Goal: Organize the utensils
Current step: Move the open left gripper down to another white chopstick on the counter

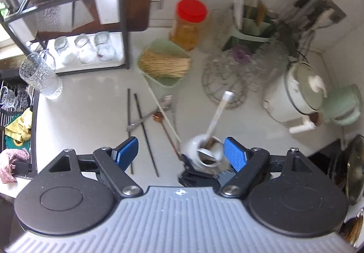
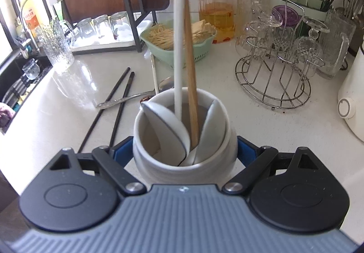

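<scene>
At the far side of the white countertop (image 2: 227, 121) stands a clear plastic jar with a red lid (image 2: 215, 8). Left of it is a pale green basket of thin dry noodles (image 2: 175, 48). At the right, a round metal wire rack (image 2: 273, 84) holds upturned glasses. A textured glass pitcher (image 2: 54, 46) stands far left, near the sink.

Left gripper (image 1: 180, 153) gapes empty, angled downward; right gripper (image 2: 184, 153) flanks pot

Two wrist views over one countertop (image 1: 91, 93).
Left looks steeply down from higher; right sits close behind the jar (image 2: 182, 139); both show it.
</scene>
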`<state>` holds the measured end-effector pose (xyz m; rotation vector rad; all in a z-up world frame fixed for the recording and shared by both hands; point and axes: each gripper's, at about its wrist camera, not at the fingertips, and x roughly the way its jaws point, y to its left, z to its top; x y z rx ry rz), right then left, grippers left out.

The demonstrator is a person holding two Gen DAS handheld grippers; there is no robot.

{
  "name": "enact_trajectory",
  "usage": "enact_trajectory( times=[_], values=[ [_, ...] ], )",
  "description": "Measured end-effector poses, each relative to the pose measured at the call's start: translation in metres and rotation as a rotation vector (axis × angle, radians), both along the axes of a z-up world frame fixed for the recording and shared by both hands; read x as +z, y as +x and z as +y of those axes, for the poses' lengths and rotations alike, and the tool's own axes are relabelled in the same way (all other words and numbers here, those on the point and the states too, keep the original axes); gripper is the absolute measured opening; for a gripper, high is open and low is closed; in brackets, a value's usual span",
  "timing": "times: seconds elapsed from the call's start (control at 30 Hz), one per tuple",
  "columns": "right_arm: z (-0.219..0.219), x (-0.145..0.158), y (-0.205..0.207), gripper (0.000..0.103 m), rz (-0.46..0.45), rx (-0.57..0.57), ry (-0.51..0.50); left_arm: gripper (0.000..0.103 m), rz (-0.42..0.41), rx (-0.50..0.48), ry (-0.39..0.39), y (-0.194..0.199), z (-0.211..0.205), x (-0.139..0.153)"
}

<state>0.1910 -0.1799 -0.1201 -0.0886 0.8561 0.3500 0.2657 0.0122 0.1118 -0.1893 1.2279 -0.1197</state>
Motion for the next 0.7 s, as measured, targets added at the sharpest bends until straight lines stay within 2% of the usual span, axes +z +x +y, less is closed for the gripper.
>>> enact_trajectory(
  times=[0.33, 0.7],
  values=[
    [0.004, -0.003, -0.001, 0.091, -0.026, -0.053, -0.026, 0.086, 0.102, 0.061, -0.002, 0.067, 0.047, -0.094],
    [0.01, -0.002, 0.0, 0.091, -0.005, -0.095, -0.034, 0.084, 0.141, 0.068, -0.125, 0.128, 0.047, -0.186]
  ],
)
